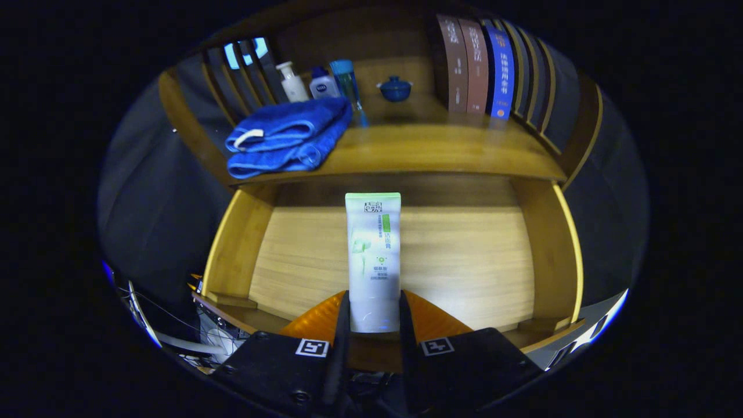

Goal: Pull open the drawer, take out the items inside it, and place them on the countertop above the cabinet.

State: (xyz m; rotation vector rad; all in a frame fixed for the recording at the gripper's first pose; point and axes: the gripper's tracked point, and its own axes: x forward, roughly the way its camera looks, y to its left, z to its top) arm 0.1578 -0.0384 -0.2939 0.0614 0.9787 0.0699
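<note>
We see the gripper (373,316) clamped on one tube (373,255) over the open drawer (244,244); countertop (441,148) holds one towel (287,136), three bottles (323,82).

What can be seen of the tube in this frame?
The tube is a white squeeze tube with a pale green band along its flat crimped end and green print on its face; it looks like soft plastic. It stands on end between the fingers of the gripper, which press on its lower part from both sides, crimped end farthest from them. It is over the open drawer, below the countertop.
</note>
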